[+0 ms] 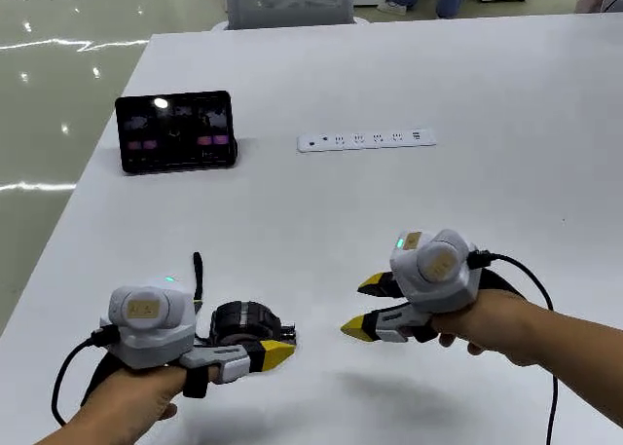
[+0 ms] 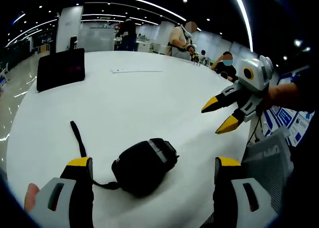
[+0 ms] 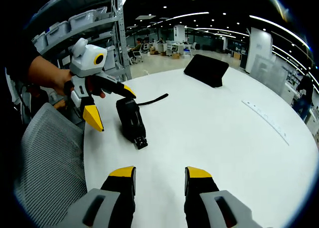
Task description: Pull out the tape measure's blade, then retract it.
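A black tape measure point(image 1: 241, 322) lies on the white table point(image 1: 321, 221), its wrist strap point(image 1: 198, 275) trailing away from me. My left gripper point(image 1: 277, 336) is open, and the case point(image 2: 144, 165) sits between its wide-spread jaws without being gripped. In the right gripper view the tape measure point(image 3: 130, 119) lies with its blade end toward my right gripper, the left gripper point(image 3: 110, 108) straddling it. My right gripper point(image 1: 364, 307) hovers open a short way to the right, pointing at the case. Its yellow tips point(image 2: 215, 119) are empty. No blade is drawn out.
A dark tablet point(image 1: 176, 131) stands at the back left, and a white power strip point(image 1: 366, 138) lies further back in the middle. A grey mesh chair point(image 3: 45, 163) is at the near table edge. People stand in the background.
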### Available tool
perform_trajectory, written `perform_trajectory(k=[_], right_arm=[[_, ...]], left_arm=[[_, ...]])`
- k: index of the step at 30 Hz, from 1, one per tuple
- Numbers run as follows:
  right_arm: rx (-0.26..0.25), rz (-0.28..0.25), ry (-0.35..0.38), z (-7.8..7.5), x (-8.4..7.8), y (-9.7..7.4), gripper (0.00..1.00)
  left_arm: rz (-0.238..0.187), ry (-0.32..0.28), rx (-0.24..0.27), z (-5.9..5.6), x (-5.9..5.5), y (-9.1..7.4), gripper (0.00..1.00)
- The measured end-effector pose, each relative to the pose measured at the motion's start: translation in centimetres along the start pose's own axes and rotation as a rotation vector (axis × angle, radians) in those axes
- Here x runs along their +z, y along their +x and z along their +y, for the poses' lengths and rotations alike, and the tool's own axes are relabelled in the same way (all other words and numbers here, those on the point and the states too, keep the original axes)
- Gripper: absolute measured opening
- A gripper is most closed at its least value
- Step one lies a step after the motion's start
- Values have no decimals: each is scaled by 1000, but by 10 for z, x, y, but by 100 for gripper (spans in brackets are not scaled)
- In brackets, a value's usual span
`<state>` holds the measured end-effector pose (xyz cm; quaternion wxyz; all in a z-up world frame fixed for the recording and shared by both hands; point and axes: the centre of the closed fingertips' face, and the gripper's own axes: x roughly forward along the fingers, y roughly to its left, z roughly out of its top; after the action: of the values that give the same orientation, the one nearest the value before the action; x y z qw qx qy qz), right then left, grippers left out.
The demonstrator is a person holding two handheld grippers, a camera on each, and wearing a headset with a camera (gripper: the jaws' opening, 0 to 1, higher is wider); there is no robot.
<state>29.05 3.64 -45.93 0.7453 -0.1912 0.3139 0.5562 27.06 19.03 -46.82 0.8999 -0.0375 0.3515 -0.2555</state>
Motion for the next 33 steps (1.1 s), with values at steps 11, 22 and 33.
perform_trajectory(k=[11, 22, 33], right_arm=[[-47, 36, 20, -8, -43, -45, 51], [-111, 15, 160, -24, -79, -90, 71], [-146, 13, 208, -26, -113, -118, 82]], left_arm=[[10, 33, -49, 8, -9, -24, 99], [15, 36, -30, 26, -19, -46, 99], [25, 62, -15, 31, -23, -61, 99]])
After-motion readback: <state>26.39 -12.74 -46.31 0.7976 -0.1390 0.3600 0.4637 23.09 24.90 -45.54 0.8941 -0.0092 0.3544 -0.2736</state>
